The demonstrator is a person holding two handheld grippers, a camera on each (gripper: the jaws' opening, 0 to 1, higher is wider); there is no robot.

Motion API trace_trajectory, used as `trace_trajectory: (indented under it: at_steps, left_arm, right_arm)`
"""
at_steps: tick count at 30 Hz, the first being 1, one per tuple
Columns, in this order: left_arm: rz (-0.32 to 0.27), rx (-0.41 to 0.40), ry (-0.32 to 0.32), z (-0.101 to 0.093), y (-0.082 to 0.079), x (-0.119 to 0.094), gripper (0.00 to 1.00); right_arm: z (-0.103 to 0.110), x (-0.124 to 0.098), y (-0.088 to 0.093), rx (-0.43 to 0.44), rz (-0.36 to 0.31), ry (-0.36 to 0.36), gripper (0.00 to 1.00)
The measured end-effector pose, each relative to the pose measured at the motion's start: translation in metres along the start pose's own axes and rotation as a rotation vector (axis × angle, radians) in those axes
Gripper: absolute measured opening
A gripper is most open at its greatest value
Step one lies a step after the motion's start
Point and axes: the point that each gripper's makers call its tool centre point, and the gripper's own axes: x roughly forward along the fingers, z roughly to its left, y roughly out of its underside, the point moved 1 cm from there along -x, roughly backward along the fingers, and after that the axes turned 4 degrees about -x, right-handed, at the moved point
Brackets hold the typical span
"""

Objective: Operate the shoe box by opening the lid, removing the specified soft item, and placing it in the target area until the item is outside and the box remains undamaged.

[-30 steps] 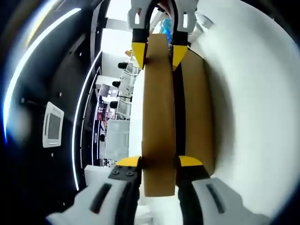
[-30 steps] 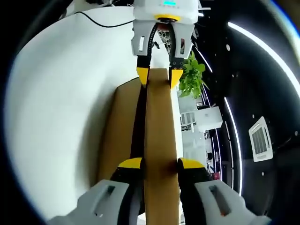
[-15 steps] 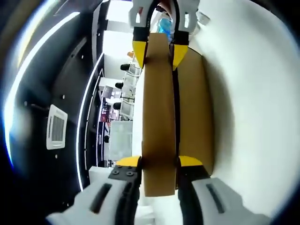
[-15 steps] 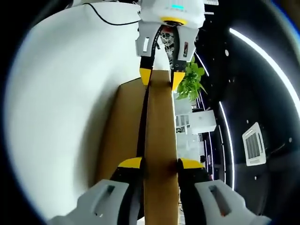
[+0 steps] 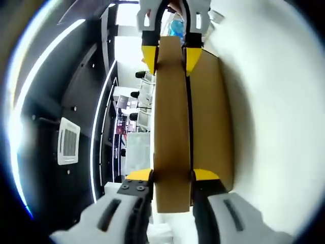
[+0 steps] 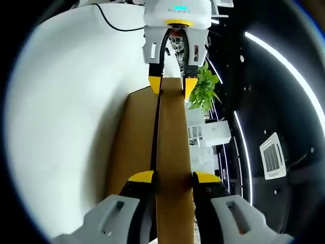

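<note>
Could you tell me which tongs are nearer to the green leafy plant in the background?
Left. The left tongs clamp the brown cardboard lid at its far end, beside the green leafy plant; the right tongs clamp its near end.

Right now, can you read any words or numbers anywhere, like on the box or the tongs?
None can be read.
Cardboard lid: plain brown, no print showing.
Box beside it: plain brown as well.
Left tongs and right tongs: yellow tips, no lettering visible.
Far tongs: a small lit blue-green mark, too small to read.
Shelves behind the plant: too blurred to read.
</note>
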Motion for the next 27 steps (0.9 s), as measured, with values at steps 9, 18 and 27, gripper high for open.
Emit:
trace_trajectory:
  at_steps: [9,18,27]
  left_arm:
    - [-0.001,-0.009,0.014,0.003,0.000,-0.001,0.33]
    - [0.013,-0.027,0.071,-0.011,0.002,-0.001,0.49]
    - [0.022,-0.018,0.065,-0.010,0.007,0.003,0.43]
  right_arm:
    - [-0.004,-0.002,-0.002,0.041,-0.018,-0.024,0.28]
    - [-0.002,-0.001,-0.003,0.054,-0.025,-0.052,0.28]
    - [0.003,-0.001,-0.004,0.045,-0.024,-0.050,0.28]
